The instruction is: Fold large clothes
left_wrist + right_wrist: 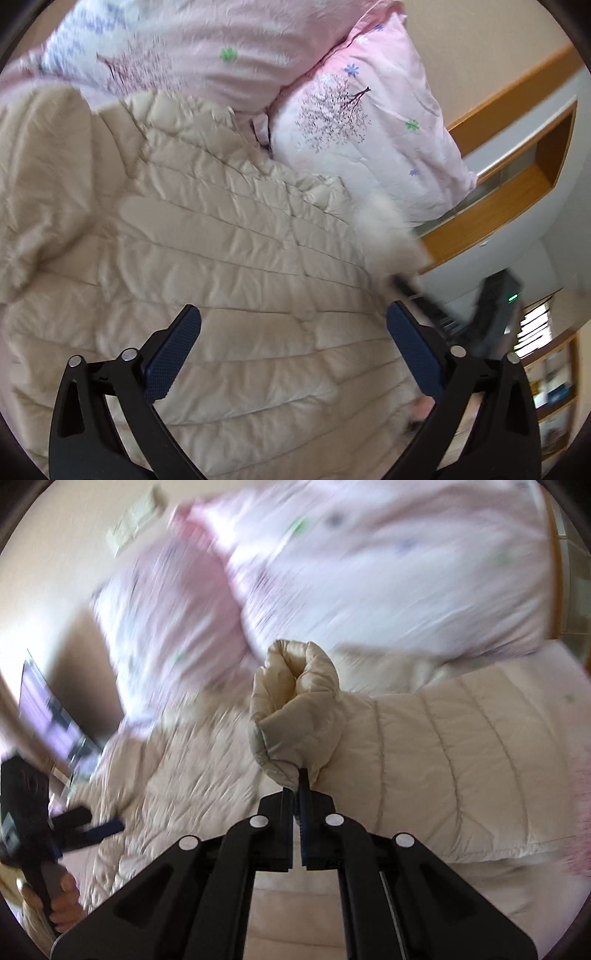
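Observation:
A cream quilted puffer jacket [229, 258] lies spread across the bed. My left gripper [293, 307] hovers over its body, open, with nothing between the blue pads [173, 358]. A fluffy white trim [388, 236] shows blurred at the jacket's right edge. My right gripper [299, 775] is shut on the bunched end of a jacket sleeve [295, 701], lifted off the bed; the rest of the sleeve [461, 757] trails to the right. The left gripper [98, 823] appears blurred at the left of the right wrist view, held by a hand [62, 897].
Pink floral bedding [351, 129] is piled behind the jacket, blurred in the right wrist view [369, 572]. A wooden headboard shelf [517, 192] runs along the right. A dark blurred device [495, 314], likely the other gripper, is at the right. Shelves [550, 387] stand beyond.

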Action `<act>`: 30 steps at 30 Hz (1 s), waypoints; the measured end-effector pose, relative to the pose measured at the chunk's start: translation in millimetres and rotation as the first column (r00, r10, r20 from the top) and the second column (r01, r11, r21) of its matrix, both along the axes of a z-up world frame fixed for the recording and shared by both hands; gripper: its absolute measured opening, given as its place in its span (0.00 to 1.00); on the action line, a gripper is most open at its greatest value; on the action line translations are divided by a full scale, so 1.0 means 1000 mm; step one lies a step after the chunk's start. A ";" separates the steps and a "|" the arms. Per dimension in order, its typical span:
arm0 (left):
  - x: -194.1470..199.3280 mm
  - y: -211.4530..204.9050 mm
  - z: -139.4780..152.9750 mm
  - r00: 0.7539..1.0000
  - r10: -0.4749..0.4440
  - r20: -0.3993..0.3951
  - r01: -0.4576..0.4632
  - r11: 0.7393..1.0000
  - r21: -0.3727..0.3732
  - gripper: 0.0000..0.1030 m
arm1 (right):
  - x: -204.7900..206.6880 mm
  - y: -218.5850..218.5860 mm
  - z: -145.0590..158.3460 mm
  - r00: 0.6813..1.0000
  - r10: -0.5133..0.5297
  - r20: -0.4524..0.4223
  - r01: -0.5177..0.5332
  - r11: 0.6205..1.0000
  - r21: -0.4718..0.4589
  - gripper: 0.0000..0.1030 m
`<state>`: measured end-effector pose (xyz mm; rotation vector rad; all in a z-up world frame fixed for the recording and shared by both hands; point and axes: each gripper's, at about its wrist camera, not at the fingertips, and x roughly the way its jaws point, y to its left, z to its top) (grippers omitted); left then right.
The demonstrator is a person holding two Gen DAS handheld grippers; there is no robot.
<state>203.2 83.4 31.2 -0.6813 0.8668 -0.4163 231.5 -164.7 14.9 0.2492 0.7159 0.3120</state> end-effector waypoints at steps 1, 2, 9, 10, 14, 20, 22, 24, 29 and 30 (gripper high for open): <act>0.004 -0.002 -0.002 1.000 -0.007 -0.011 0.007 1.000 -0.021 0.94 | 0.001 0.009 -0.007 0.999 0.026 -0.020 -0.026 1.000 -0.006 0.04; 0.009 -0.006 -0.005 0.999 -0.016 -0.031 0.014 0.999 -0.043 0.92 | 0.003 0.021 -0.015 0.997 0.060 -0.048 -0.061 0.998 -0.020 0.05; 0.038 -0.041 -0.026 0.987 -0.082 -0.135 0.064 0.989 -0.135 0.86 | -0.032 0.029 -0.012 0.989 0.129 -0.078 -0.127 0.991 0.034 0.79; 0.040 -0.044 -0.028 0.986 -0.086 -0.144 0.067 0.989 -0.133 0.85 | -0.036 0.020 -0.009 0.988 0.125 -0.087 -0.119 0.990 0.075 0.79; 0.054 -0.060 -0.042 0.974 -0.088 -0.208 0.061 0.989 -0.134 0.78 | -0.043 -0.036 -0.017 0.979 0.063 -0.192 0.008 0.938 0.347 0.79; 0.068 -0.078 -0.053 0.968 -0.090 -0.236 0.063 0.991 -0.119 0.37 | -0.040 -0.105 -0.051 0.947 -0.066 -0.314 0.233 0.815 0.531 0.79; 0.076 -0.083 -0.053 0.968 -0.090 -0.233 0.067 0.992 -0.105 0.11 | -0.036 -0.115 -0.055 0.944 -0.090 -0.317 0.263 0.784 0.562 0.79; 0.080 -0.079 -0.048 0.975 -0.068 -0.214 0.051 0.995 -0.085 0.07 | -0.034 -0.122 -0.058 0.943 -0.111 -0.313 0.283 0.760 0.586 0.79; 0.072 -0.032 -0.022 0.992 0.056 -0.116 -0.060 0.998 -0.031 0.06 | -0.031 -0.135 -0.060 0.936 -0.176 -0.305 0.330 0.741 0.585 0.79; 0.070 -0.021 -0.019 0.991 0.084 -0.105 -0.085 0.996 -0.012 0.06 | -0.029 -0.135 -0.062 0.930 -0.193 -0.313 0.348 0.739 0.577 0.79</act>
